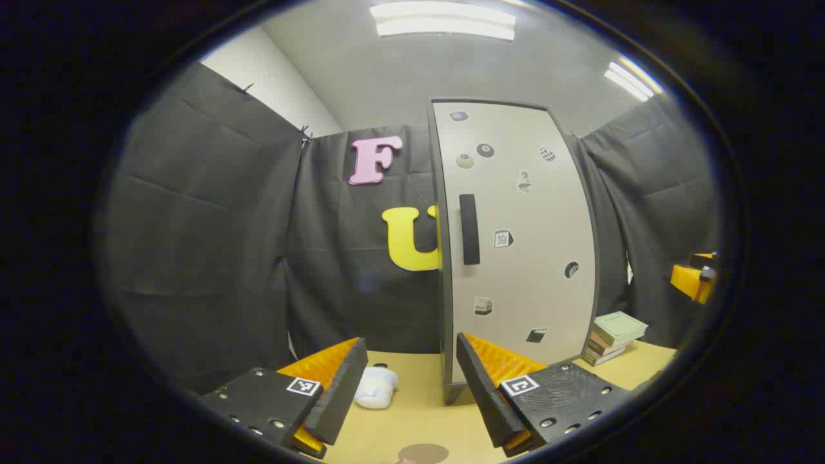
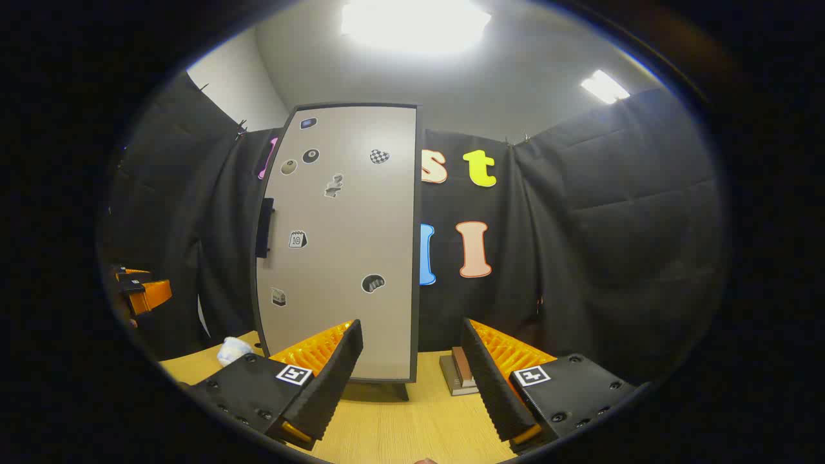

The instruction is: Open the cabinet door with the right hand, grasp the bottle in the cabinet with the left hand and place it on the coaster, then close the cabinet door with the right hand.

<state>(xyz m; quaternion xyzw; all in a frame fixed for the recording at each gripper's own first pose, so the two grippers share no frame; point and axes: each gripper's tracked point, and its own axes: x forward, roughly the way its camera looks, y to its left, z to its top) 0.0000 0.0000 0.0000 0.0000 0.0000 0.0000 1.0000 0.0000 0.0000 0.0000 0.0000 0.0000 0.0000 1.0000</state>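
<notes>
The tall cabinet stands on the table with its pale door [image 1: 515, 238] shut; stickers dot the door and a dark vertical handle [image 1: 469, 229] sits near its left edge. The same door [image 2: 341, 245] and handle [image 2: 264, 227] appear in the right gripper view. A round brown coaster [image 1: 423, 453] lies on the table at the near edge, between the fingers of my left gripper [image 1: 406, 386], which is open and holds nothing. My right gripper [image 2: 412, 374] is also open, well short of the door. The bottle is hidden behind the shut door.
A crumpled white cloth [image 1: 377, 386] lies on the wooden table [image 1: 412, 419] left of the cabinet. A stack of books [image 1: 612, 335] rests to the cabinet's right, seen too as books [image 2: 459, 374]. The other gripper [image 1: 695, 278] shows far right.
</notes>
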